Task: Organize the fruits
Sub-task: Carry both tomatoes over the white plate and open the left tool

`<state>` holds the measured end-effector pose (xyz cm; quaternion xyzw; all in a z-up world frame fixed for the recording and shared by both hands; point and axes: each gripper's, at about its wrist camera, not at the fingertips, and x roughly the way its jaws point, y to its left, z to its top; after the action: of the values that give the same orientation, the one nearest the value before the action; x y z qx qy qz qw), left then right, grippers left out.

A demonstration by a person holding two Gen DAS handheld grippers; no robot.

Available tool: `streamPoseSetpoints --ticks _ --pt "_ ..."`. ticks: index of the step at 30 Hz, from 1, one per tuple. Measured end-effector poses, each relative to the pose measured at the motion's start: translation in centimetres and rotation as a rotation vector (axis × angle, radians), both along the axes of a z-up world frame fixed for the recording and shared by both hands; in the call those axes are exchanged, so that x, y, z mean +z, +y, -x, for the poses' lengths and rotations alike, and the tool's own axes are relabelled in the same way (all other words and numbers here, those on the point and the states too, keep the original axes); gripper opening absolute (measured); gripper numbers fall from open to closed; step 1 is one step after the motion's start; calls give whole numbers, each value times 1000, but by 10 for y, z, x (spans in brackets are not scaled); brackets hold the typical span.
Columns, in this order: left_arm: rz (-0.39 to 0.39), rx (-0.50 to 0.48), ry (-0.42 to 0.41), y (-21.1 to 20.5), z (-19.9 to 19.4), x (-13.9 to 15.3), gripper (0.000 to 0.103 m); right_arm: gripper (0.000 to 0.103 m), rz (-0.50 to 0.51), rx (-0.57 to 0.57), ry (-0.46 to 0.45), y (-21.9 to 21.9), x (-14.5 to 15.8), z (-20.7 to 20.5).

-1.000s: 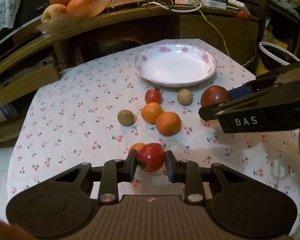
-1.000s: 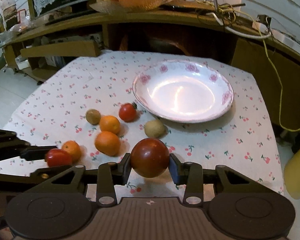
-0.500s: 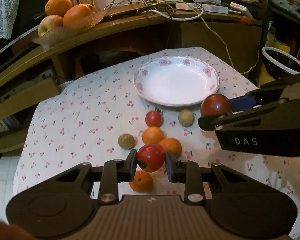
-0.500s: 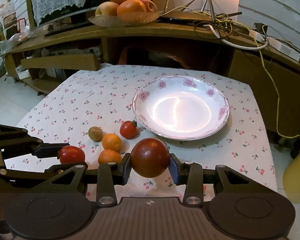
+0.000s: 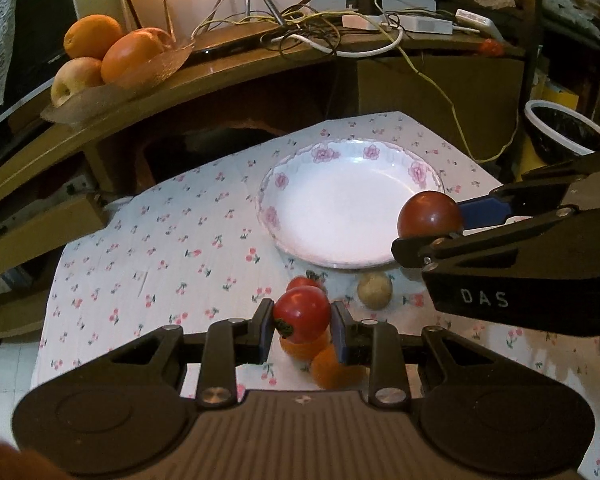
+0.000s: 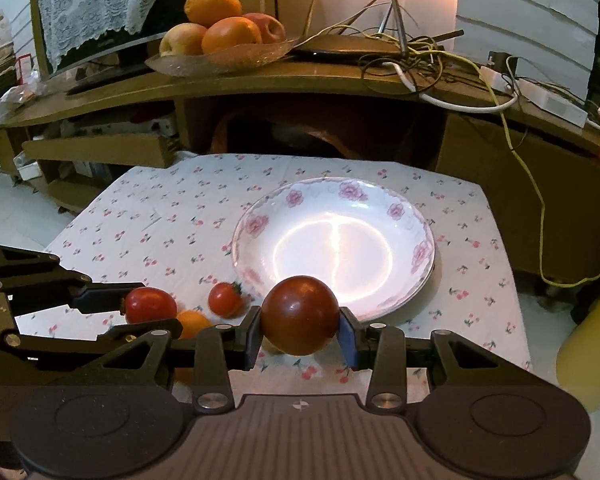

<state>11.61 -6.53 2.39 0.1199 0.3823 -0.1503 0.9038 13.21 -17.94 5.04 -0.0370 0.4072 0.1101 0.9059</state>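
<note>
My left gripper (image 5: 302, 326) is shut on a bright red tomato (image 5: 301, 313) and holds it above the table, short of the plate; it also shows in the right wrist view (image 6: 150, 305). My right gripper (image 6: 300, 334) is shut on a dark red tomato (image 6: 300, 314), held just in front of the plate's near rim; it also shows in the left wrist view (image 5: 429, 214). The white flowered plate (image 6: 256, 226) holds nothing. On the cloth lie a small red tomato (image 6: 225, 299), two oranges (image 5: 332, 366) and a small brown fruit (image 5: 375, 289).
The table has a cherry-print cloth (image 5: 160, 232). Behind it, a wooden shelf (image 6: 300, 76) carries a glass dish of oranges and apples (image 6: 220, 36) and tangled cables (image 6: 416, 60). A dark bowl (image 5: 564, 130) stands at the right, off the table.
Both grippers have risen and moved forward toward the plate with their tomatoes. The loose fruits on the cloth have slid down in both views.
</note>
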Motion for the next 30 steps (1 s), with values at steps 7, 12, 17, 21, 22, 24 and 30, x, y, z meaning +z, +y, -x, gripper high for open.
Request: streamPoseSetpoints --ticks 7,12,17,21,22,24,30 --pt "-9 -23 -7 -11 -18 1 35 39 6 -15 -2 -4 -1 -14" --pt "-16 -43 -5 -21 -32 -2 35 39 9 -33 2 -11 -4 -25" --pt "-21 -55 -5 -30 -47 -4 35 39 8 -49 7 -18 -7 -38" --pt "-18 -59 1 -35 -60 -8 35 40 9 -66 15 -25 -11 -50" --pt "-18 -58 3 -36 -63 -9 35 40 10 -69 17 -26 -13 -53" --pt "-18 -58 9 -37 -68 -12 35 40 12 -74 25 -28 -16 -59" --pt "-28 -57 27 -39 -76 -22 35 40 16 -81 50 -30 -26 -72"
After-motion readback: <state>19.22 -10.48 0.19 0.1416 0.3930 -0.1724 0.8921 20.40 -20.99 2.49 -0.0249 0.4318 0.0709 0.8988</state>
